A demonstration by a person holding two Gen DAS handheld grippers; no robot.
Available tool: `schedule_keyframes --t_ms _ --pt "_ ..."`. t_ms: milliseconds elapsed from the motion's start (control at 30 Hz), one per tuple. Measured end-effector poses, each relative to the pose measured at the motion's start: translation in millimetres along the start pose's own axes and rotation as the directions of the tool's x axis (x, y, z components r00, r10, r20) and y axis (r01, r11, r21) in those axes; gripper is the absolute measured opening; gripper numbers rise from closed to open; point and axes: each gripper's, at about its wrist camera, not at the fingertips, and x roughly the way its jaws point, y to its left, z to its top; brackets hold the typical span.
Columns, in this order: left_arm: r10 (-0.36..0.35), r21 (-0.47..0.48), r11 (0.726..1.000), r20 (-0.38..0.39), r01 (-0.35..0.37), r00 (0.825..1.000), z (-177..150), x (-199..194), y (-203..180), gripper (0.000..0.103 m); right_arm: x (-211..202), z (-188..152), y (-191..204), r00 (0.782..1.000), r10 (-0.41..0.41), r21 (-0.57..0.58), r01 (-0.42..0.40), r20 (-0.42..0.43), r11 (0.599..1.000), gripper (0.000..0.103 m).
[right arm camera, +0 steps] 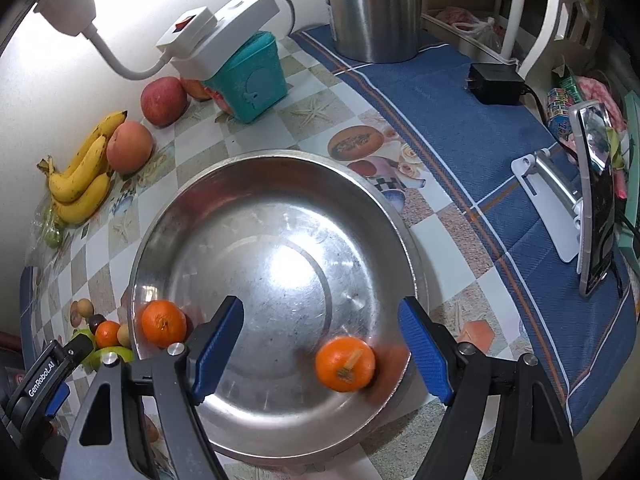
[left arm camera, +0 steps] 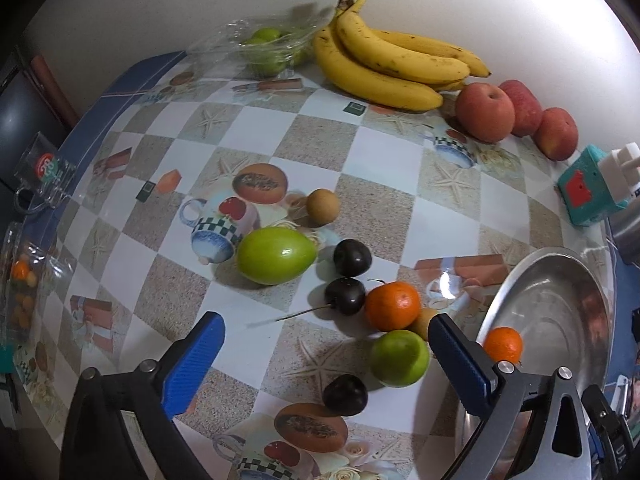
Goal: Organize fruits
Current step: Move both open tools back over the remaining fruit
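Observation:
My left gripper [left arm camera: 324, 332] hangs open above loose fruit on the patterned tablecloth: a tangerine [left arm camera: 393, 306], a round green fruit [left arm camera: 399, 358], an oval green fruit [left arm camera: 276, 255], three dark plums [left arm camera: 345, 295] and a brown longan [left arm camera: 323, 207]. Nothing sits between its fingers. Over the steel plate [right arm camera: 280, 156] my right gripper [right arm camera: 320, 314] is open too. One tangerine [right arm camera: 345, 364] lies in the plate between its fingers, untouched by the pads. A second tangerine [right arm camera: 164, 323] rests at the plate's left edge.
Bananas [left arm camera: 384, 60], three apples [left arm camera: 484, 112] and a clear bag of green fruit [left arm camera: 264, 50] line the wall. A teal box [right arm camera: 256, 76] carries a power strip [right arm camera: 216, 36]. A kettle [right arm camera: 376, 8], a charger [right arm camera: 496, 84] and a phone on a stand [right arm camera: 596, 200] stand right.

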Motion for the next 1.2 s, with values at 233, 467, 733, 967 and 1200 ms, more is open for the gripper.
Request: schedule_keyframes --t_ms 233,467,733,967,1200 --pt "0.017 -0.037 0.999 -0.012 -0.017 1.0 -0.3 3.3 11.5 0.103 -0.4 -0.4 1.7 1.0 -0.012 -0.021 0.012 0.018 1.0 0.098" --pt "-0.003 -0.021 1.0 -0.003 0.003 1.0 -0.8 -1.0 13.8 0.103 -4.7 -0.1 1.1 0.999 -0.016 -0.027 0.017 0.039 1.0 0.098" --pt "0.038 0.06 0.997 0.079 -0.043 0.996 -1.7 -17.3 13.3 0.103 -19.2 -0.6 3.9 0.996 0.005 -0.011 -0.004 0.088 1.0 0.098" --pt "0.04 0.128 0.99 0.202 -0.067 0.979 -1.0 -40.3 21.8 0.103 -31.7 -4.0 14.1 0.994 0.03 -0.014 -0.028 0.105 0.999 0.098" --pt "0.014 0.051 0.998 0.195 -0.024 0.981 2.6 -42.1 57.8 0.103 -40.2 -12.9 43.9 0.991 0.065 -0.066 -0.058 0.115 0.996 0.098"
